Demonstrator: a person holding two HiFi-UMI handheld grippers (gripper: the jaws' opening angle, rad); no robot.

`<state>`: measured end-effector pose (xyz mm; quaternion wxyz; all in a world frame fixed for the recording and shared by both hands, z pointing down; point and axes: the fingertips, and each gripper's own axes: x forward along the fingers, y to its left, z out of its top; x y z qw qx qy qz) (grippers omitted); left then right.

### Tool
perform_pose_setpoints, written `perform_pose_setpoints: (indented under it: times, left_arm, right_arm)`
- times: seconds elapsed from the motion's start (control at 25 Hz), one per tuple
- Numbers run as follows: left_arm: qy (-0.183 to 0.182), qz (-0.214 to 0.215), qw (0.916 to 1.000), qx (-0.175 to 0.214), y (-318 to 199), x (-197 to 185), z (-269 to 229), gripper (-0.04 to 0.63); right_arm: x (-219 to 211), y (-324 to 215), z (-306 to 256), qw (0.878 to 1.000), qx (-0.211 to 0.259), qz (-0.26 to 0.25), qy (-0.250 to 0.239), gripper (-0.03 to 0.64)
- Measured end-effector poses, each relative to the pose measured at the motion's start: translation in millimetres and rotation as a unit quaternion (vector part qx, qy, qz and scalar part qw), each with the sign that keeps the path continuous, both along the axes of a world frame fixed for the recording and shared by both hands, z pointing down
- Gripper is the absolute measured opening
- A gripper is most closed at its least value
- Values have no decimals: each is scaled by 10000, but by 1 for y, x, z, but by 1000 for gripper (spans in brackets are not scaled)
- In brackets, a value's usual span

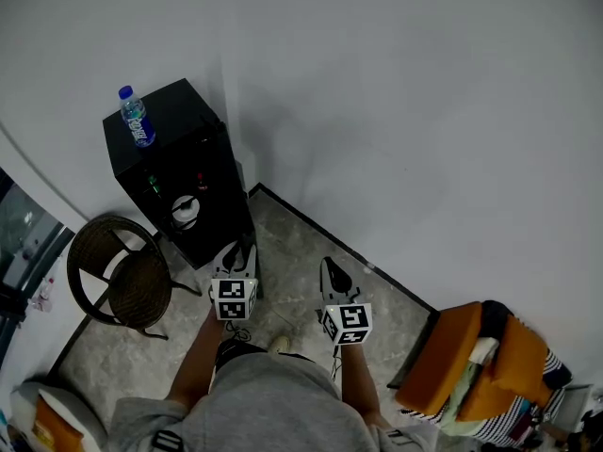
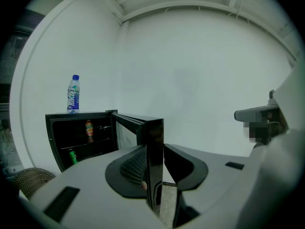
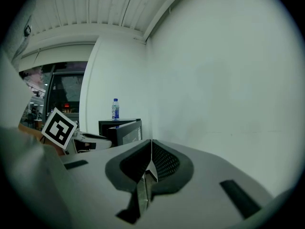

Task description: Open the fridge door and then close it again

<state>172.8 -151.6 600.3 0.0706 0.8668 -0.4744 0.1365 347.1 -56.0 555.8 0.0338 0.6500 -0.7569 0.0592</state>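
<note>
Standing open from the black fridge [image 1: 179, 111] by the wall, the fridge door [image 2: 153, 142] has its free edge grasped between the jaws of the left gripper [image 1: 239, 250], though how firmly the far pad bears on it is hard to tell. The right gripper [image 3: 150, 162] hangs beside it, clenched on nothing. Pushing off the door's arc could slip the thin edge from the pads, and a slam might topple the water bottle [image 1: 135, 116] on top.
</note>
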Motion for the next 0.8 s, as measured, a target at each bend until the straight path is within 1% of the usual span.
perform_pose_setpoints:
  times: [0.8]
  left_arm:
    - [79, 645, 9978, -102, -5, 78, -1, 110]
  right_arm:
    - [54, 33, 3, 9968, -57, 793, -21, 25]
